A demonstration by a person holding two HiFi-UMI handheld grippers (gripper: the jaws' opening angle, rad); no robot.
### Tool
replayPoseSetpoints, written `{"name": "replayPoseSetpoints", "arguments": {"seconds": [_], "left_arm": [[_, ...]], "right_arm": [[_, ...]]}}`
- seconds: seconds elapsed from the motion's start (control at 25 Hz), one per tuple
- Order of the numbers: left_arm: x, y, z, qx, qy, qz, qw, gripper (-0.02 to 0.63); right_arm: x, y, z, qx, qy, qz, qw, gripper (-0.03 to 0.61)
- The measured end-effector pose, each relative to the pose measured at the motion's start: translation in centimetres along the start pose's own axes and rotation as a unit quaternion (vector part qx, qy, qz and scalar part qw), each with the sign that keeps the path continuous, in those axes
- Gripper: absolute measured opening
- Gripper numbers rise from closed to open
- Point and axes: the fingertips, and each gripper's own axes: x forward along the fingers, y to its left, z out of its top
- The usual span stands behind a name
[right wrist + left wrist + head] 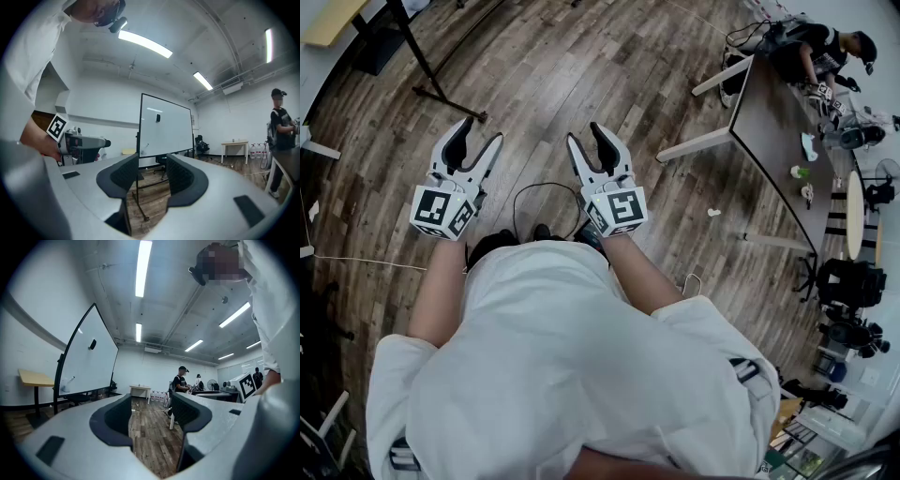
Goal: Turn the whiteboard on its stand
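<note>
Task item: a white rectangular whiteboard (166, 126) in a thin dark frame, carried on a black metal stand (137, 187) with a foot bar on the floor. One small dark block (158, 118) sits on the panel near its top. The face shows a pale streak of ceiling light. A narrow tray runs along the lower edge, with a small pale item on it that I cannot identify.

Position: the board stands across the room on the brown wood-plank floor (581, 75), well apart from both my claws. In the left gripper view it lies to the left of my jaws (89, 357). In the right gripper view it rises just above the gap of my jaws.

Orientation: panel upright. Its white face is turned towards my right claw's camera. From my left claw I see it obliquely, with the near edge looming tall. With that foreshortening I cannot tell whether the long axis runs across or up.

Print: the panel is too far off to read. The only markings I can make out are the black-and-white square patterns on my two marker cubes (441, 211) (619, 208).

Claws: left gripper (483, 131) spread wide, with only floor between its pads. Right gripper (585, 133) also apart, its gap narrower, gripping nothing. Both are held level in front of me.
</note>
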Motion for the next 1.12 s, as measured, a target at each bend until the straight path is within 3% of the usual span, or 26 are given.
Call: {"name": "replayPoseSetpoints", "arguments": {"seconds": [0.32, 0.56, 1.12], "left_arm": [[-0.5, -0.7, -1.2, -0.015, -0.003, 0.0, 0.9999, 0.273], [0.3, 0.1, -0.7, -0.015, -0.005, -0.005, 0.9999, 0.273], [1.0, 0.6, -1.1, -0.023, -0.009, -0.004, 0.9997, 0.273]], "right_arm": [[-0.8, -1.1, -1.9, 0.004, 0.016, -0.017, 1.0, 0.163], [-0.7, -1.7, -1.1, -0.018, -0.006, 0.019, 1.0, 0.181], [-0.5, -2.7, -1.3, -0.007, -0.005, -0.011, 1.0, 0.183]]}}
